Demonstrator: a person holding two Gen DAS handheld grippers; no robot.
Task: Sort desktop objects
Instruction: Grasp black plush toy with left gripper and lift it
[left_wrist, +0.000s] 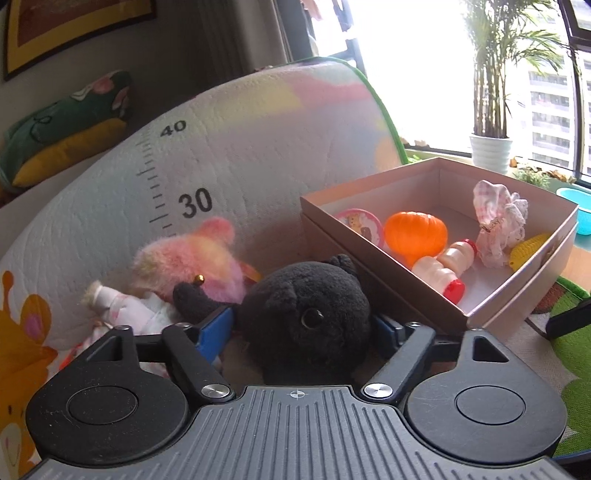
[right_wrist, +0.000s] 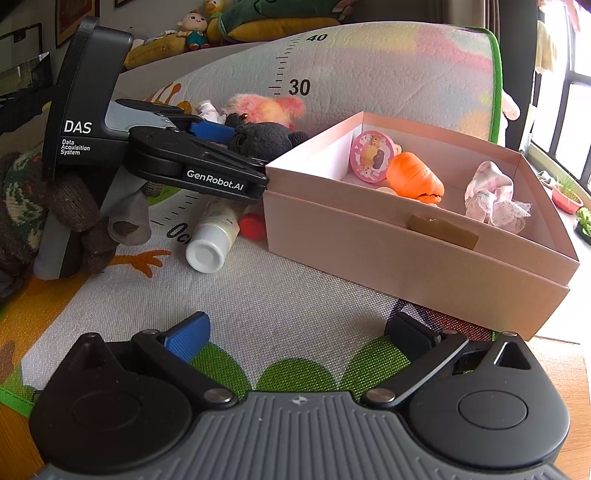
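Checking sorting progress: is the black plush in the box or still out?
Out. The left gripper grips the black plush beside the box, outside its wall; the right wrist view shows likewise.

Up close we see the left gripper (left_wrist: 301, 325) is all black linkage arms with silver screws at the pivots, round black discs either side, a ribbed grey body with a tiny crosshair mark, and blue pads on the fingers (left_wrist: 214, 330). The right gripper (right_wrist: 299, 332) is built the same. From the side, the left one reads "GenRobot.AI" and "DAS Data Acquisition System" in white. The hand (right_wrist: 74, 218) on its grey handle wears a brown knit glove.
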